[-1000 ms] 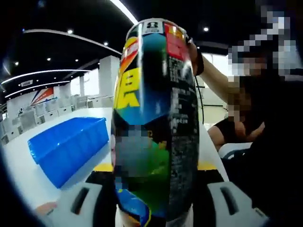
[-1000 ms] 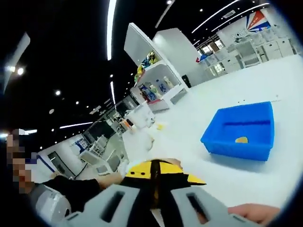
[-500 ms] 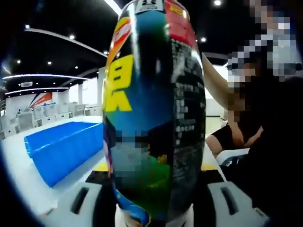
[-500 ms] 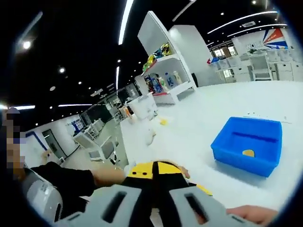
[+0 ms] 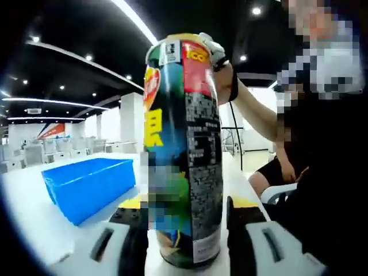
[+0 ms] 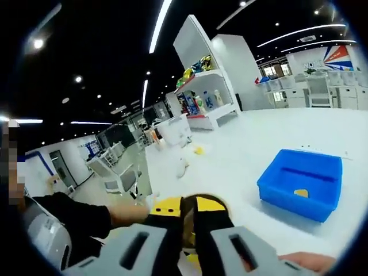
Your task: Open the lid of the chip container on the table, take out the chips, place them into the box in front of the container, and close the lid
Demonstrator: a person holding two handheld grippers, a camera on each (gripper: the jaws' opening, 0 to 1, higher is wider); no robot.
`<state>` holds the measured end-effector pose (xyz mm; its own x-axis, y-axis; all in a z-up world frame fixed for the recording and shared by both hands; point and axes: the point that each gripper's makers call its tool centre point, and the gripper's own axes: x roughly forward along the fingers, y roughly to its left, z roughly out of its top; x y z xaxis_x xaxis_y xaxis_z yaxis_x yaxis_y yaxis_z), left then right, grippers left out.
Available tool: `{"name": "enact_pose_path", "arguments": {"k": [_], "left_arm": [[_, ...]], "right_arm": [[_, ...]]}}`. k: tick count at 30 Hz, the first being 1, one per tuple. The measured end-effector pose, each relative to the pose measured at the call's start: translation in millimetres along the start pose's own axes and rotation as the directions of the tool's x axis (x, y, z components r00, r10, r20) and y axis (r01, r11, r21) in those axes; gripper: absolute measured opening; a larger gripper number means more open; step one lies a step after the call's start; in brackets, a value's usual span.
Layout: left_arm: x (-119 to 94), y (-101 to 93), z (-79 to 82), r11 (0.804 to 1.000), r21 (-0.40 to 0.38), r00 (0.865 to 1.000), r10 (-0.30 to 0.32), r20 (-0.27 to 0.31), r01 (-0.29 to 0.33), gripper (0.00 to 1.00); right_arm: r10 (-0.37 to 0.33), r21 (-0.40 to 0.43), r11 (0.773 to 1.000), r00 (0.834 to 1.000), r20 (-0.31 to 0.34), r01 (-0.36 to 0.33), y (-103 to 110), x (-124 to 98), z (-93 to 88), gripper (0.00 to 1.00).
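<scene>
My left claw (image 5: 183,241) is clamped on the base of the chip container (image 5: 183,155), which stands upright on the bench (image 5: 34,230). My right claw (image 6: 188,230) looks pinched nearly closed, maybe on the lid; can't tell. The blue box (image 6: 302,190) sits toward the far edge with one chip (image 6: 301,193) inside. I'd keep the can steady and press the lid down squarely.

Left gripper (image 5: 184,241) jaws clamped on chip can (image 5: 183,149). Right gripper (image 6: 188,230) jaws nearly together, bare forearm (image 5: 256,112) raised.
</scene>
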<state>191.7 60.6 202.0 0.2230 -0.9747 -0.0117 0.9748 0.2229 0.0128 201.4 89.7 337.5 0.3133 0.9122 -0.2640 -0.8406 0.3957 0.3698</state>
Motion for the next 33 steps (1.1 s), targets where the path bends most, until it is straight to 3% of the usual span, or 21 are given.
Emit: {"name": "enact_pose_path", "arguments": {"k": [9,21,24,27,30,33], "left_arm": [[17.8,-6.0,-8.6,1.0,-0.008,0.999,-0.023,-0.047,0.023,0.46],[45.2,-7.2,-7.9,0.999,-0.02,0.999,-0.033,-0.016,0.033,0.46],[47.2,-7.5,-7.0,0.999,-0.026,1.0,-0.029,-0.001,0.029,0.46],[47.0,-8.1,-6.5,0.999,-0.026,1.0,-0.029,0.004,0.029,0.46],[47.0,-8.3,-6.3,0.999,-0.026,1.0,-0.026,0.004,0.026,0.46],[47.2,-8.6,-6.2,1.0,-0.024,1.0,-0.019,-0.002,0.019,0.46]], "right_arm": [[0.01,-0.006,1.0,1.0,-0.017,-0.01,5.8,-1.1,-2.3,0.07],[-0.062,-0.044,0.997,0.998,0.001,0.062,-12.5,-19.1,-3.5,0.07],[-0.049,-0.06,0.997,0.998,0.027,0.051,-13.3,-24.1,-1.2,0.1],[-0.052,-0.059,0.997,0.995,0.085,0.057,-12.7,-34.3,9.5,0.23],[-0.144,-0.083,0.983,0.973,0.179,0.161,-30.7,-55.9,27.7,0.26],[-0.201,-0.062,0.974,0.952,0.23,0.22,-45.6,-76.1,34.3,0.26]]}}
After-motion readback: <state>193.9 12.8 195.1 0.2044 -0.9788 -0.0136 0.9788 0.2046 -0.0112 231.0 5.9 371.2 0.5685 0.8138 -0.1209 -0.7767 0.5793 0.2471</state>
